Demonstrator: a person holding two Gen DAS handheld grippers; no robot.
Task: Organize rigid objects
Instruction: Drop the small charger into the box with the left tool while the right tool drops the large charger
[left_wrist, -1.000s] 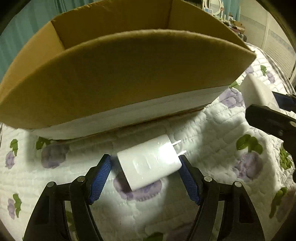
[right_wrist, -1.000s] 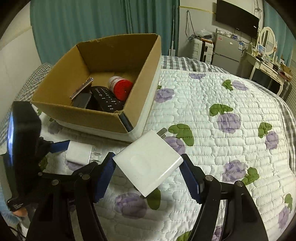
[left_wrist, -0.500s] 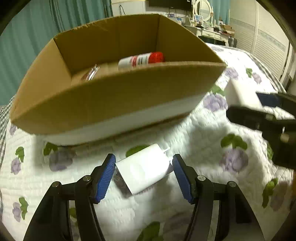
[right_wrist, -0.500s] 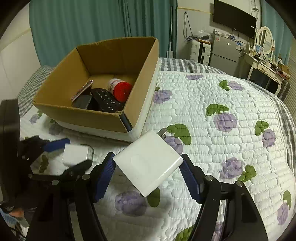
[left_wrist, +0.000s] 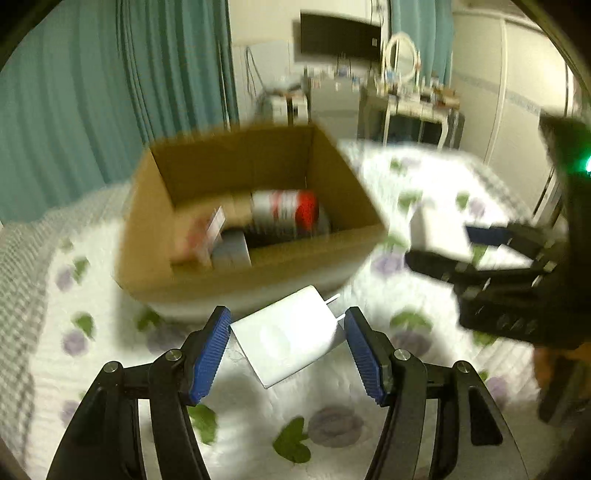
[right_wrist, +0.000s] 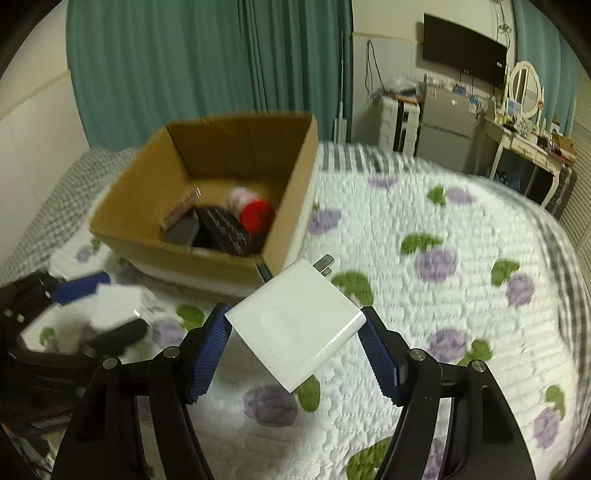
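Note:
My left gripper (left_wrist: 288, 345) is shut on a small white charger (left_wrist: 286, 339), held above the quilt in front of the cardboard box (left_wrist: 258, 266). My right gripper (right_wrist: 295, 341) is shut on a larger white charger (right_wrist: 295, 321), prongs pointing away, held above the quilt right of the box (right_wrist: 207, 254). The box holds a red-capped bottle (right_wrist: 253, 210), a black remote (right_wrist: 221, 229) and other items. The left gripper with its charger shows at the lower left of the right wrist view (right_wrist: 110, 306). The right gripper shows at the right of the left wrist view (left_wrist: 480, 258).
The bed has a white quilt (right_wrist: 443, 295) with purple flowers. Teal curtains (right_wrist: 207, 66) hang behind the box. A fridge (right_wrist: 447, 129), a dresser with mirror (right_wrist: 524, 118) and a wall TV (right_wrist: 461, 55) stand beyond the bed.
Both grippers have risen with their chargers. The left view now looks down into the box, which was seen from its side before. The left gripper closed onto its charger.

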